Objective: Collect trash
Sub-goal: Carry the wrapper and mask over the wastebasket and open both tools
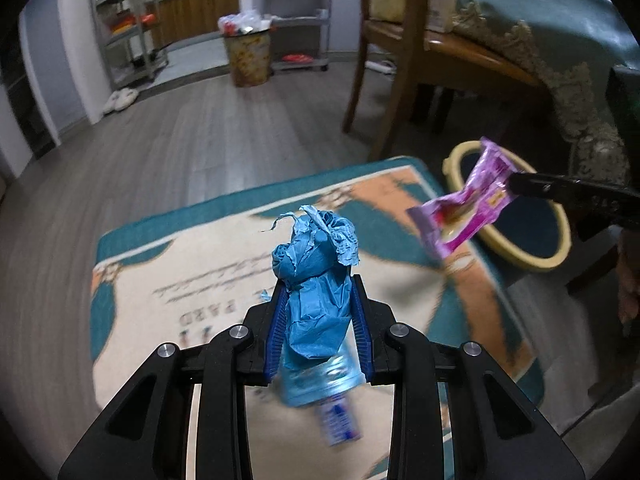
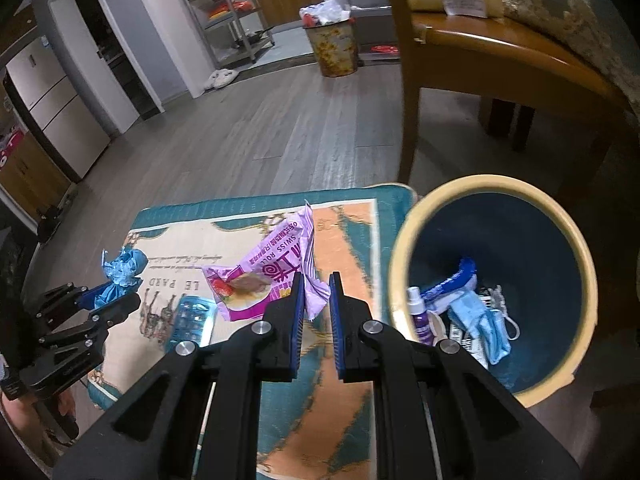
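My left gripper [image 1: 316,286] is shut on a wad of crumpled blue paper [image 1: 314,268], lifted above the patterned mat [image 1: 160,272]. The same left gripper [image 2: 96,300] and blue paper [image 2: 124,270] show at the left of the right wrist view. My right gripper [image 2: 316,280] is shut on a purple snack wrapper [image 2: 268,276], which hangs off its tips over the mat [image 2: 340,400]. From the left wrist, the right gripper [image 1: 516,184] holds the wrapper [image 1: 468,208] near the yellow-rimmed bin [image 1: 556,258]. A blue blister pack [image 2: 192,320] lies flat on the mat.
The bin [image 2: 394,264] stands on the floor just right of the mat and holds a purple spray bottle [image 2: 420,312], a blue face mask [image 2: 480,324] and a blue-white tube [image 2: 452,280]. A wooden chair [image 2: 408,92] stands behind it. A full waste basket [image 2: 332,52] sits far back.
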Demonstrator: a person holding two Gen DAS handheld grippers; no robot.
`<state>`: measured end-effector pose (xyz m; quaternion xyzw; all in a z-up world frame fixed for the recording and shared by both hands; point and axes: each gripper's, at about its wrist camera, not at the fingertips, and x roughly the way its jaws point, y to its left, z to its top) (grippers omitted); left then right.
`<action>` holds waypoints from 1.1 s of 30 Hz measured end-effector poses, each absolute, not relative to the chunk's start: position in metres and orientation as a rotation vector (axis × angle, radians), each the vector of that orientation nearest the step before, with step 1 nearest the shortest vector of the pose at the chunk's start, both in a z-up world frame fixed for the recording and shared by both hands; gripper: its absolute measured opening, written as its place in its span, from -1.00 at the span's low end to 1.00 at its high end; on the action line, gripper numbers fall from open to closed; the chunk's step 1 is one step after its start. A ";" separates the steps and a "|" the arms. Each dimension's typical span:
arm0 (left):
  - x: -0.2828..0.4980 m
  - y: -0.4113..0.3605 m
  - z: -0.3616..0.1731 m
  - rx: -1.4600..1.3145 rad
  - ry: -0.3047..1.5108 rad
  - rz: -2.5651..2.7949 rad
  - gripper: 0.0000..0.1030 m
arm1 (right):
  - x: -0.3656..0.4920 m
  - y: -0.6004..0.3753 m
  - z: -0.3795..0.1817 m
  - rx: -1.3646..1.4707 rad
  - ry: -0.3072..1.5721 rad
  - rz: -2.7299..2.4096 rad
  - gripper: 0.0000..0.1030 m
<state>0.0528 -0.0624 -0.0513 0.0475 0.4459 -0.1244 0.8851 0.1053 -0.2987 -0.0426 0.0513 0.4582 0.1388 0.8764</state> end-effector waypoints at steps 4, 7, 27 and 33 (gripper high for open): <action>0.058 -0.085 -0.048 0.105 0.915 -0.300 -0.38 | 0.106 -0.322 -0.043 0.128 0.950 0.256 -0.77; 0.062 -0.103 -0.047 0.116 0.906 -0.327 -0.38 | 0.108 -0.343 -0.042 0.158 0.943 0.224 -0.77; 0.093 -0.205 -0.063 0.208 0.865 -0.529 -0.38 | 0.124 -0.444 -0.057 0.299 0.936 -0.051 -0.77; 0.102 -0.228 -0.075 0.165 0.893 -0.608 -0.38 | 0.123 -0.466 -0.075 0.316 0.978 -0.127 -0.77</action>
